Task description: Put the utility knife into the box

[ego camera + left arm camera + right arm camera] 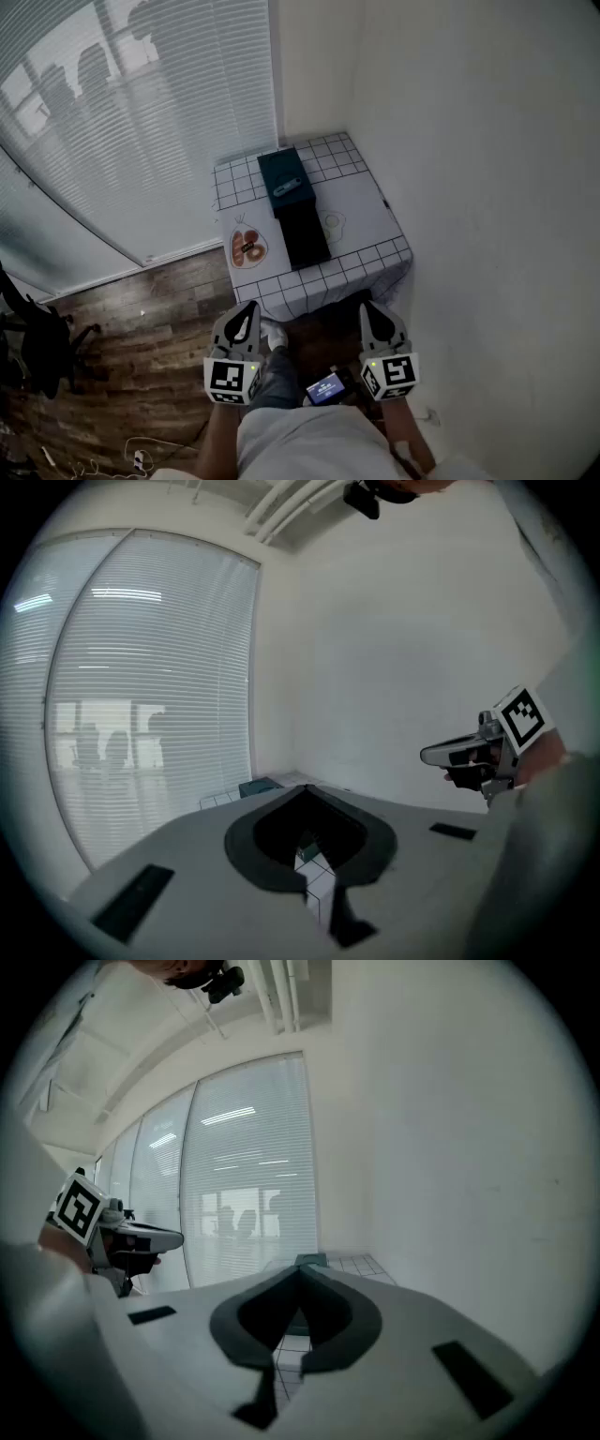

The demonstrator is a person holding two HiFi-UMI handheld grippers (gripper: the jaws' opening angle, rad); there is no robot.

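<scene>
While your left gripper (247,317) and right gripper (375,317) sit shut and empty short of the table (366,258), the utility knife (286,187) lies well ahead, resting on the teal box (279,167) with its long axis slanted. Left looks nearer. The knife is slim, grey and hard; the box is matte and rectangular.

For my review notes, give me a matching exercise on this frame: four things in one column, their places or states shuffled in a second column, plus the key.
Things:
1 utility knife
2 plate
3 egg-shaped piece
4 left gripper

Places or states:
A on the tablecloth, left of the box in the head view
B shut, empty, not yet over the tablecloth
C on the box's teal part
D on the tablecloth, right of the box in the head view

Pairs: 1-C, 2-A, 3-D, 4-B
</scene>
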